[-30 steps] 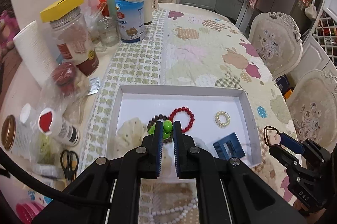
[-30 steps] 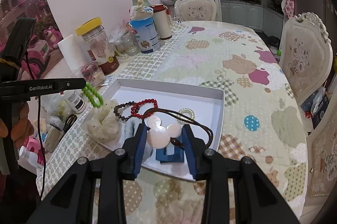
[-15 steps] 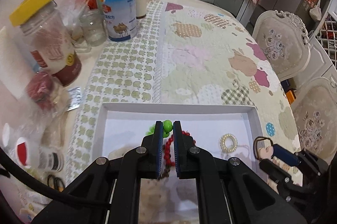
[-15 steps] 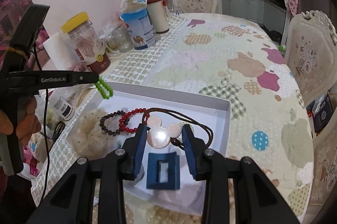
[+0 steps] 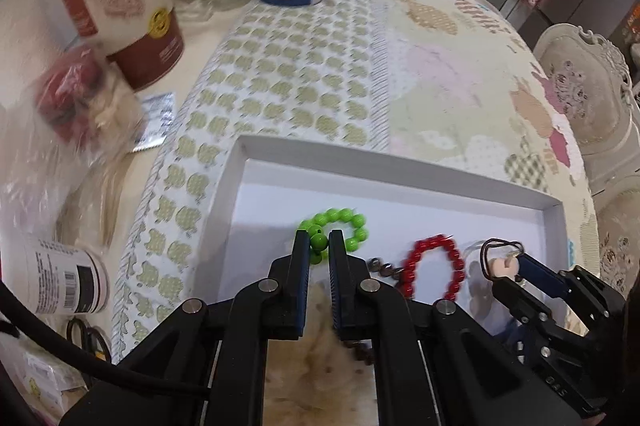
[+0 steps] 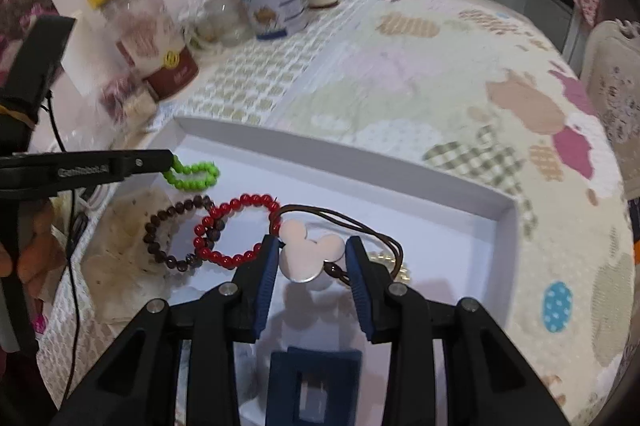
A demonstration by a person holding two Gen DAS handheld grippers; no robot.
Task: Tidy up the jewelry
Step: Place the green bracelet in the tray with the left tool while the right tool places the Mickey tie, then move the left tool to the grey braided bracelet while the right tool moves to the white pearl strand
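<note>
Far left of the right wrist view, white lettering on the left gripper reads "GenRobot.AI". Its fingers are nearly closed, pinching a bead of the green bead bracelet, which hangs over the upper left corner of the white tray. In the left wrist view that same gripper sits at centre frame, a green bead squeezed between the tips, the loop curling to the right above the tray floor.

Upper left, the yellow-lidded jar carries a dark red label too blurred to read; the blue-and-white tin beside it shows a camel picture, its text unreadable.

Moving right along the tray: the dark brown bead bracelet overlaps the red bead bracelet, and both lie flat. Centre frame, the right gripper stands moderately open around a mouse-head pendant on a brown cord. The left pad touches the pendant's edge; contact on the right I cannot tell. Below the pendant lies a dark blue rectangular clip.
</note>
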